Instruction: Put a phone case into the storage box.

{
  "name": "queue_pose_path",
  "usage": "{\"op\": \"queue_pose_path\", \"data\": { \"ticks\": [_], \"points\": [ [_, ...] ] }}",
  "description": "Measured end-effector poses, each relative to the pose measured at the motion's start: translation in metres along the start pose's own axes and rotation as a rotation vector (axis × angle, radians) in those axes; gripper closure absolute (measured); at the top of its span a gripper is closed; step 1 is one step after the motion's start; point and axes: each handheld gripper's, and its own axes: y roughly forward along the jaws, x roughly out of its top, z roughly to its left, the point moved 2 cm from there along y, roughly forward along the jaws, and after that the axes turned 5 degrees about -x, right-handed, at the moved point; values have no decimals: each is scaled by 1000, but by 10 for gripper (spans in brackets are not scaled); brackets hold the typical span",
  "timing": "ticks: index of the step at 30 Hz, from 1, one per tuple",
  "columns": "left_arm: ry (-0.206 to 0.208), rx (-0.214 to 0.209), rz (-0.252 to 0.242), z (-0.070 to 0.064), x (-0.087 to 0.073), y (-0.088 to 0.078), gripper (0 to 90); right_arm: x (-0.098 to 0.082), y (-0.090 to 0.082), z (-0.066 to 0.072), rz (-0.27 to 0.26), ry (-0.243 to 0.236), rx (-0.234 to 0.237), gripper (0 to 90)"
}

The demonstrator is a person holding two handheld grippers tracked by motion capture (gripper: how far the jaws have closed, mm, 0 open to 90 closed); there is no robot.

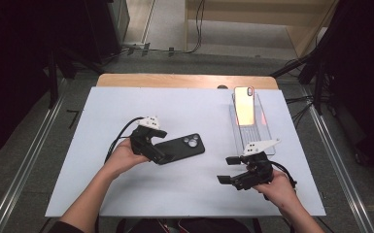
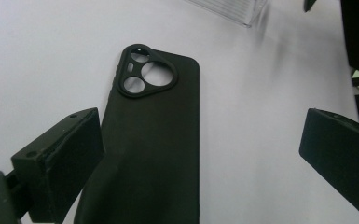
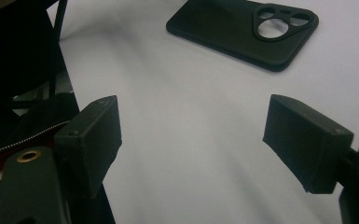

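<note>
Black phone case (image 1: 180,148) lies flat on the white counter (image 1: 102,160), between the wide-apart jaws of the left gripper (image 2: 200,154), no pad contact. Right gripper (image 1: 230,170) jaws apart, nothing between them. Risk: case is soft and thin, so closing on its edges could buckle it or skid it across the counter.

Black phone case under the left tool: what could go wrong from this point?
1. The left tool stands open around the black phone case, which lies flat on the white mat; closing now might only push it sideways.
2. The phone leans on a clear stand near the right tool; a careless swing could knock it over.
</note>
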Motion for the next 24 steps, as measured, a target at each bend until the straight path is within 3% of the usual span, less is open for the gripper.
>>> {"op": "queue_pose_path", "data": {
  "ticks": [6, 19, 24],
  "points": [
    [22, -6, 38, 4, 4, 18, 1, 0, 0, -1, 3, 7, -1, 172],
    [22, 48, 90, 20, -5, 40, 13, -1, 0, -3, 7, 14, -3, 172],
    [42, 66, 123, 22, -9, 47, 13, -2, 0, -4, 12, 20, -4, 173]
  ]
}}
